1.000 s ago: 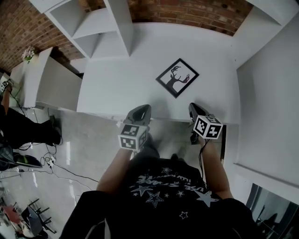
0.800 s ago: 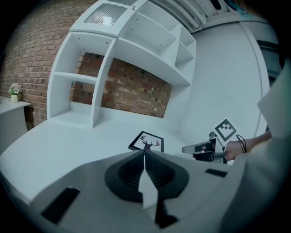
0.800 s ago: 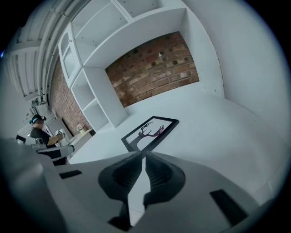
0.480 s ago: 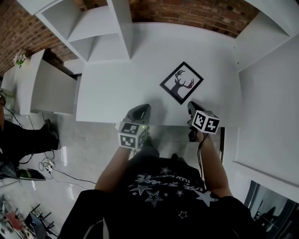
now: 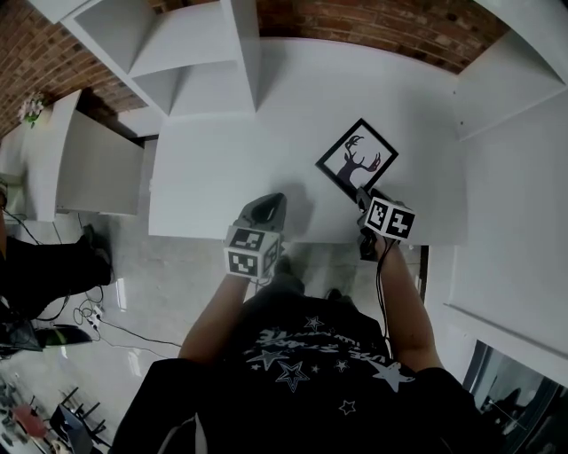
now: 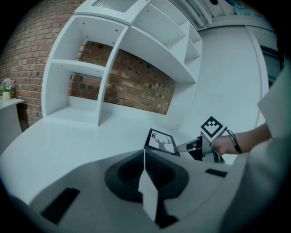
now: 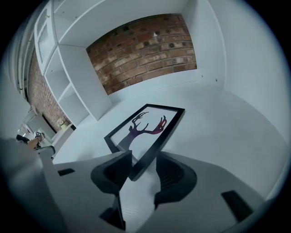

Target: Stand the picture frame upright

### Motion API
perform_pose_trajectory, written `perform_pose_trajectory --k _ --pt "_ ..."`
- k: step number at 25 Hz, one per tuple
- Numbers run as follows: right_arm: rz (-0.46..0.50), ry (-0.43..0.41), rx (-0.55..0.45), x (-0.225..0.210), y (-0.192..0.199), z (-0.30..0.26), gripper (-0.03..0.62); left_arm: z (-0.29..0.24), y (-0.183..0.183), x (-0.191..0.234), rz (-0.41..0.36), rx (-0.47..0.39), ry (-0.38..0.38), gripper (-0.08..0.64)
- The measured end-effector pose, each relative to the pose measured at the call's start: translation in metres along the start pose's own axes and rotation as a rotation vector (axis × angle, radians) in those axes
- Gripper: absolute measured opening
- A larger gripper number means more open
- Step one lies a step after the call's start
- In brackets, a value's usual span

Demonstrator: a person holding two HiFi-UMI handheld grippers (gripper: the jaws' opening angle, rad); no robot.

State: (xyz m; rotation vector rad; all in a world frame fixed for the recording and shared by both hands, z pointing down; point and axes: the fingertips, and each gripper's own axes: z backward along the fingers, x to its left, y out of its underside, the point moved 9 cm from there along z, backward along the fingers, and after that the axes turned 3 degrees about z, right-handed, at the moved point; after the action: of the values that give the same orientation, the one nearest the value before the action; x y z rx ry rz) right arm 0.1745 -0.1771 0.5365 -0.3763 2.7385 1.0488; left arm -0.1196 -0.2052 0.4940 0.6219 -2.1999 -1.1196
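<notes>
The picture frame (image 5: 357,160), black-edged with a dark stag silhouette, lies flat on the white table (image 5: 222,168). My right gripper (image 5: 362,195) sits at the frame's near corner. In the right gripper view its jaws are opening, and that corner of the frame (image 7: 145,127) pokes between them with a gap on each side of my right gripper (image 7: 142,159). My left gripper (image 5: 269,206) hovers at the table's front edge, left of the frame, shut with nothing in it. The left gripper view shows my left gripper's (image 6: 144,154) jaws meeting, with the frame (image 6: 161,141) and the right gripper (image 6: 193,146) beyond.
White open shelving (image 5: 191,53) stands at the table's back left against a brick wall (image 5: 373,22). A white panel (image 5: 515,195) closes the right side. A low white cabinet (image 5: 84,160) with a small flower pot (image 5: 31,111) is at the far left, and cables (image 5: 98,315) lie on the floor.
My right gripper has moved forward over the table edge up to the frame's near corner. The left gripper has crept slightly forward along the table's front edge.
</notes>
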Motion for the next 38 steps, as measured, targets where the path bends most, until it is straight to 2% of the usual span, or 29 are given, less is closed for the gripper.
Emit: perform_pose_trajectory --k 7,14,23,33,38 --pt "0.040 0.112 0.030 0.004 -0.003 -0.015 0.173 0.000 0.000 0.014 -0.003 0.017 0.019 0.020" --pt "0.031 0.160 0.011 0.008 -0.001 -0.015 0.176 -0.001 0.000 0.023 -0.010 0.034 0.052 0.020" --pt "0.044 0.136 -0.004 0.005 0.001 -0.014 0.176 -0.008 0.005 0.010 -0.030 0.047 0.069 0.020" --pt "0.108 0.072 0.038 -0.004 0.011 -0.003 0.166 0.001 0.010 -0.015 -0.039 0.046 0.021 0.020" --pt "0.134 0.031 0.061 -0.007 0.018 0.003 0.163 0.007 0.019 -0.022 -0.013 0.045 -0.021 0.020"
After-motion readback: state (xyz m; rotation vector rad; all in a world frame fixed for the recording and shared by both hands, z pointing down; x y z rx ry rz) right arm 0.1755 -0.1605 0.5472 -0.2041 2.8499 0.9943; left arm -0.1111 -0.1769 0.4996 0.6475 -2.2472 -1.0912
